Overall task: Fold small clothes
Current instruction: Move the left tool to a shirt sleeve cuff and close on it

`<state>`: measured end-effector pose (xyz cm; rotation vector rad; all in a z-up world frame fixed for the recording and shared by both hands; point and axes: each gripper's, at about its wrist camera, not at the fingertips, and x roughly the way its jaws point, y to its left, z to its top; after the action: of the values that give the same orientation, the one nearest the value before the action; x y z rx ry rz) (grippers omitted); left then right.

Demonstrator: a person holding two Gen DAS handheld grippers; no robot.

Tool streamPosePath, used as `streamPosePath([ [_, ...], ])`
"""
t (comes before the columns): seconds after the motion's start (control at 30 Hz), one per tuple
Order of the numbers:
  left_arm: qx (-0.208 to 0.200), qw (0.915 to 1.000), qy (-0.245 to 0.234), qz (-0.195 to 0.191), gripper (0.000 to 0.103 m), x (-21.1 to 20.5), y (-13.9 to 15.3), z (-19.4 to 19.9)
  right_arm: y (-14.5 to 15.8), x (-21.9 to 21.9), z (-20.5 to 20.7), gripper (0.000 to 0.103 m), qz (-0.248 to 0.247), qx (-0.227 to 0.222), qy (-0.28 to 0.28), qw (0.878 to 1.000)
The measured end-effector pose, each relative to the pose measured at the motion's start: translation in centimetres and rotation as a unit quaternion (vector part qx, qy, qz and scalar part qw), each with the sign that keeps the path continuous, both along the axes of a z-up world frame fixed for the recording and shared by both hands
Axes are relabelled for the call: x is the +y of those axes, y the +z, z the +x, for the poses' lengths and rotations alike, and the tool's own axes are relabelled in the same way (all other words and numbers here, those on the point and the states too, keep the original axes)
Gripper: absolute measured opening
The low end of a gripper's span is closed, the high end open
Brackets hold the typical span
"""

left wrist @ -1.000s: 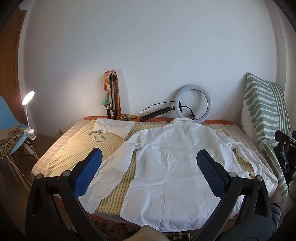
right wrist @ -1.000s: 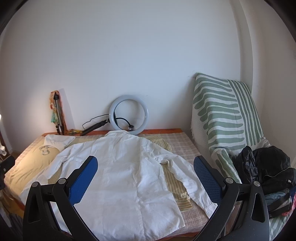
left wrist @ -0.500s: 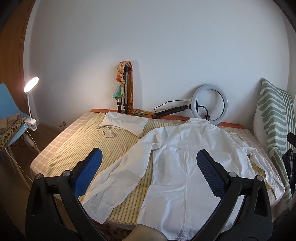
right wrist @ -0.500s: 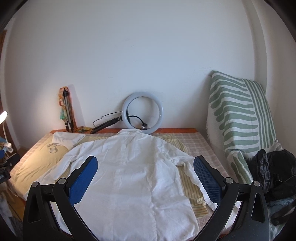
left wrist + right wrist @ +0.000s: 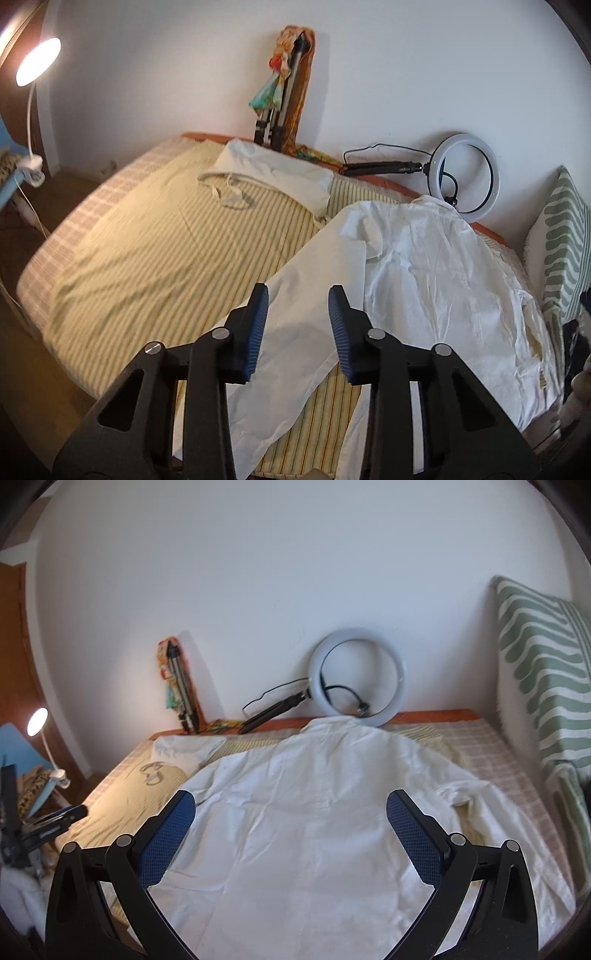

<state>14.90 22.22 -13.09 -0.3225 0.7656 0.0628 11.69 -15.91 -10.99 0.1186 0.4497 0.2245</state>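
A white long-sleeved shirt (image 5: 424,280) lies spread flat on the striped bed (image 5: 155,258), collar toward the wall; it also shows in the right wrist view (image 5: 314,823). My left gripper (image 5: 298,299) hovers over the shirt's left sleeve (image 5: 306,325), its blue pads partly closed with a gap between them, holding nothing. My right gripper (image 5: 290,805) is wide open above the shirt's lower back, empty. A second white garment (image 5: 273,173) lies folded near the bed's far left corner.
A ring light (image 5: 463,173) and a tripod (image 5: 280,96) lean on the wall behind the bed. A green-striped cushion (image 5: 543,686) stands at the right. A lit clip lamp (image 5: 37,62) is at the left. The left gripper shows in the right wrist view (image 5: 40,827).
My left gripper has dropped and moved left over the left sleeve, and its jaws have narrowed from wide open. My right gripper has moved closer over the shirt, still wide open.
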Motion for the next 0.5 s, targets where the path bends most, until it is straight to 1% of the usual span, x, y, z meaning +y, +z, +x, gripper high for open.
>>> streamPosePath([
  [0.07,0.026,0.9992,-0.007,-0.028,0.033,1.2,-1.8,1.5,-0.9,0.1,0.5,0.102,0.005,0.021,0.024,0.999],
  [0.1,0.040,0.9984,-0.017,-0.036,0.033,1.7,-2.8,2.2,-1.3,0.1,0.8,0.099,0.010,0.031,0.035,0.999],
  [0.13,0.052,0.9979,-0.019,-0.035,0.033,1.9,-3.6,2.9,-1.5,0.0,1.0,0.097,0.011,0.036,0.041,0.998],
  [0.17,0.064,0.9975,-0.012,-0.027,0.033,2.3,-4.5,3.4,-1.8,0.0,1.2,0.097,0.007,0.040,0.041,0.998],
  [0.2,0.073,0.9969,-0.008,-0.028,0.033,2.7,-5.3,3.9,-1.9,-0.2,1.3,0.097,0.005,0.042,0.038,0.998],
  [0.33,0.101,0.9924,0.010,-0.069,0.033,4.9,-8.4,5.3,-2.4,-1.5,1.7,0.097,0.022,0.060,0.030,0.998],
  [0.37,0.105,0.9915,0.015,-0.076,0.033,5.4,-9.0,5.6,-2.6,-1.8,1.8,0.097,0.028,0.065,0.028,0.997],
  [0.47,0.114,0.9879,0.022,-0.102,0.033,6.4,-10.2,6.2,-2.9,-1.8,2.2,0.097,0.024,0.071,0.021,0.997],
  [0.5,0.121,0.9856,0.017,-0.117,0.038,6.6,-10.6,6.4,-3.0,-1.9,2.2,0.097,0.025,0.074,0.021,0.997],
])
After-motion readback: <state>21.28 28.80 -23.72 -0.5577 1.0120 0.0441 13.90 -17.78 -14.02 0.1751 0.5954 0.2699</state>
